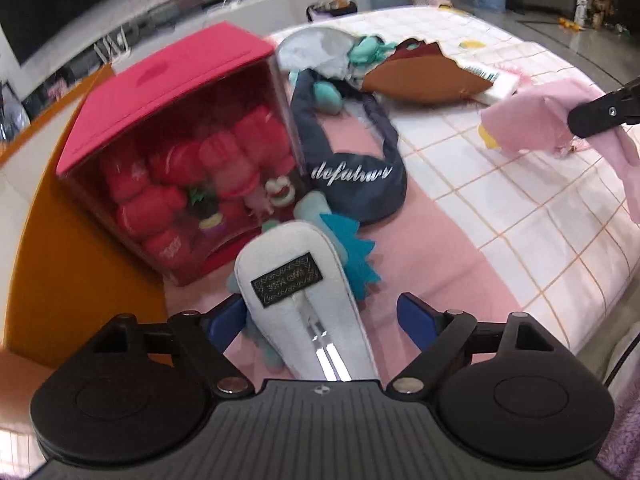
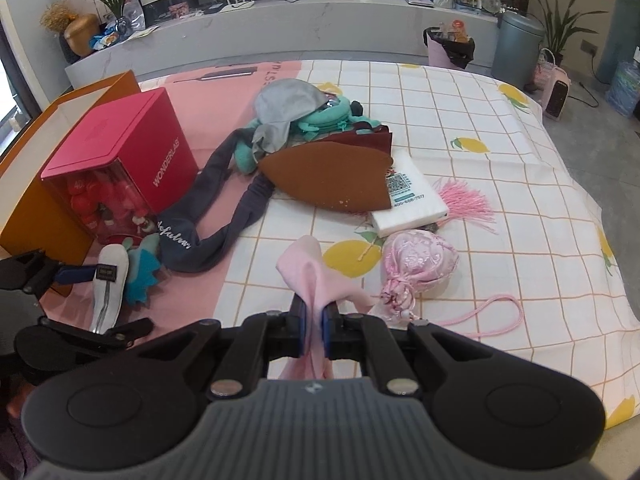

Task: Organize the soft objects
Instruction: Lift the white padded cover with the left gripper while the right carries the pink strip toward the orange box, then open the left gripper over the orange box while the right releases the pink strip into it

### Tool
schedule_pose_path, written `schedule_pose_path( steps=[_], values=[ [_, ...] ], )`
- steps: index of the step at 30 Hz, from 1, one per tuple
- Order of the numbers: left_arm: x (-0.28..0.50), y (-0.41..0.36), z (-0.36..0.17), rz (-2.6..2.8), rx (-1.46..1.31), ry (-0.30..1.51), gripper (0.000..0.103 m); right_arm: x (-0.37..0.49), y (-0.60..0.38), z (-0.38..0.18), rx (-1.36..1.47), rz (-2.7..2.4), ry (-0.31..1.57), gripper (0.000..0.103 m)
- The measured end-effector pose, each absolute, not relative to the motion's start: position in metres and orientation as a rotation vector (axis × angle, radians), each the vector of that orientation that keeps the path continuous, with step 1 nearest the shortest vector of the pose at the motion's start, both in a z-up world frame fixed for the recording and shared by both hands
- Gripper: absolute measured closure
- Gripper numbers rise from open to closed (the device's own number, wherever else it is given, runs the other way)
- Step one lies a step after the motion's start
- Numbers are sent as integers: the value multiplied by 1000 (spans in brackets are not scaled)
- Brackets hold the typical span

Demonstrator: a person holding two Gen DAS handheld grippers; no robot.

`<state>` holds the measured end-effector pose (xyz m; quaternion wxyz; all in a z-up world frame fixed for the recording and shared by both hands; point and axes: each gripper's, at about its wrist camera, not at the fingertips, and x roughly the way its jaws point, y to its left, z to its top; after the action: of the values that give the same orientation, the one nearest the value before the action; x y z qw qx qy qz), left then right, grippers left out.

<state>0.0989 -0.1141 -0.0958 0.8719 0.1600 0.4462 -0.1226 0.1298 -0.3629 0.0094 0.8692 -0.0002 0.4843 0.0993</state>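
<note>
A white plush pouch with a black label lies on a blue spiky plush toy, right in front of a red box. My left gripper stands open wide around the pouch; its right pad is clear of it and its left pad is beside its edge. In the right wrist view the same left gripper straddles the pouch. My right gripper is shut on a pink cloth, held above the checked cover. The left wrist view shows that cloth at the far right.
An orange box stands behind the red box. A navy bag, a teal plush under grey cloth, a brown fan-shaped piece, a white tissue pack and a pink satin pouch lie on the lemon-print cover.
</note>
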Motion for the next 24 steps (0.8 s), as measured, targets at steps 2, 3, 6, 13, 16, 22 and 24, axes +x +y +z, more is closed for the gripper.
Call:
schedule_pose_path(
  steps=[2, 3, 6, 13, 16, 22, 24],
  values=[
    [100, -110, -95, -260, 293, 935, 16, 130, -364, 9, 4, 206, 1014, 97],
    [100, -107, -94, -245, 279, 929, 36, 129, -364, 10, 7, 204, 1013, 97],
    [101, -102, -88, -241, 256, 931, 53, 128, -364, 12, 4, 197, 1000, 97],
    [94, -94, -67, -298, 173, 879, 57, 122, -369, 27, 20, 178, 937, 98],
    [89, -92, -49, -339, 118, 835, 57, 118, -375, 38, 50, 155, 906, 98],
    [96, -86, -19, -361, 51, 783, 57, 117, -386, 64, 90, 112, 844, 98],
    [102, -83, -8, -361, 31, 769, 57, 118, -383, 74, 92, 126, 824, 98]
  ],
)
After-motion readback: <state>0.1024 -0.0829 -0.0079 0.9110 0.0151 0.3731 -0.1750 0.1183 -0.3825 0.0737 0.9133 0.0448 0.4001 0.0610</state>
